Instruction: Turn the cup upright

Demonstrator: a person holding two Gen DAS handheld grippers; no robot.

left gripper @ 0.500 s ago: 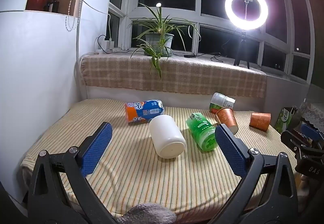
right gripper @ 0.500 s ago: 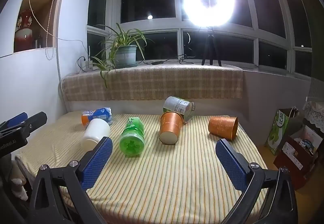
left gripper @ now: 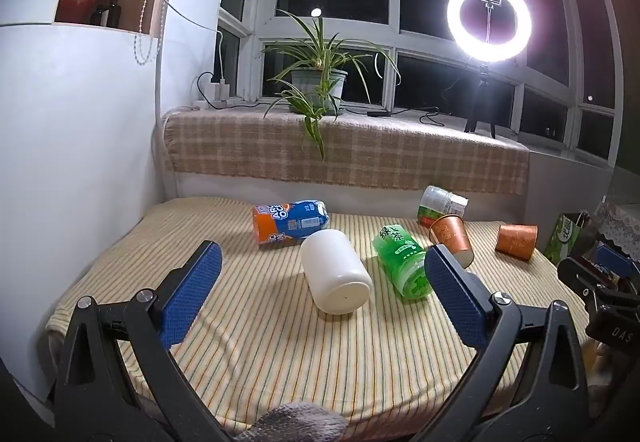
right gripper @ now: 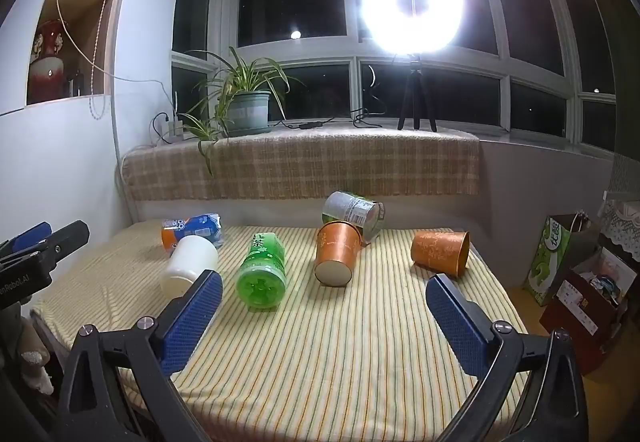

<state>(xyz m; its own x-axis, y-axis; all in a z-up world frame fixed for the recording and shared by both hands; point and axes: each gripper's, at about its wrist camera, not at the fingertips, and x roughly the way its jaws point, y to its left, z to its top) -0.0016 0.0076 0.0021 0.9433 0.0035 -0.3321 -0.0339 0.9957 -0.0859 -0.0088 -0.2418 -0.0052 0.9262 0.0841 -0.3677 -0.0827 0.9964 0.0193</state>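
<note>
Two orange cups (right gripper: 336, 256) (right gripper: 440, 252) on sides; green bottle (right gripper: 262, 270) reads "绿茶". Left gripper (left gripper: 320, 282), right gripper (right gripper: 322, 298): fingers apart, empty.

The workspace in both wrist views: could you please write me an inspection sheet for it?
Surface: striped cloth, all items lying on it.
Job's things: white cup, two orange cups, all on their sides.
Clutter: green bottle, orange-blue bottle, labelled jar, toppled.
Grippers: left gripper and right gripper open, holding nothing.
Cables: on windowsill.
Surroundings: potted plant, ring light, dark windows.
</note>
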